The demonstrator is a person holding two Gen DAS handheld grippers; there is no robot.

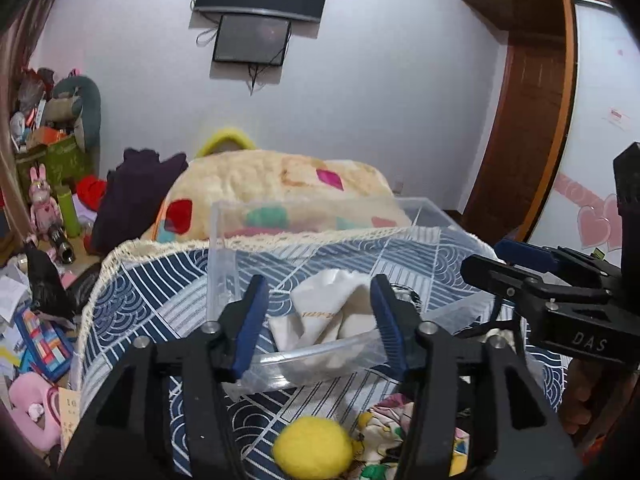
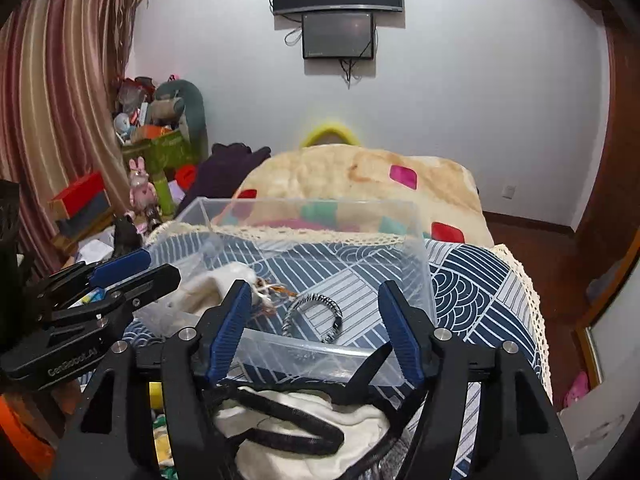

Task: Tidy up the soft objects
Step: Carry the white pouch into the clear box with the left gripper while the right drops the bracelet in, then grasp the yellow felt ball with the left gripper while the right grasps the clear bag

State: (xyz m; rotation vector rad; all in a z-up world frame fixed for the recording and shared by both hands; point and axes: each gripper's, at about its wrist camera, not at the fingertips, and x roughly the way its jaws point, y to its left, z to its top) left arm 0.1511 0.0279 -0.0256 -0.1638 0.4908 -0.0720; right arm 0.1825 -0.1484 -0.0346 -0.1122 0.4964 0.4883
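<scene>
Inside the clear plastic bin [image 1: 320,216], at its near left end, lies a crumpled white sock [image 1: 336,312]; in the right wrist view a black-and-white striped hair tie [image 2: 316,314] rests on the bin floor to its right, apart from it. The bin sits on a bed covered by a blue-and-white patterned bedspread [image 1: 152,304] with a lace edge. The left claw [image 1: 318,320] hangs over the bin's near wall, jaws spread wide and holding nothing, the sock showing between its blue pads. The right claw [image 2: 320,328] is likewise wide open and empty, poised over the near wall. In front of the bin lie a yellow felt ball [image 1: 314,446], a printed cloth [image 1: 384,428] and a white fleece garment [image 2: 304,436] with a black band. A beige blanket [image 1: 280,184] with coloured patches is heaped behind the bin.
</scene>
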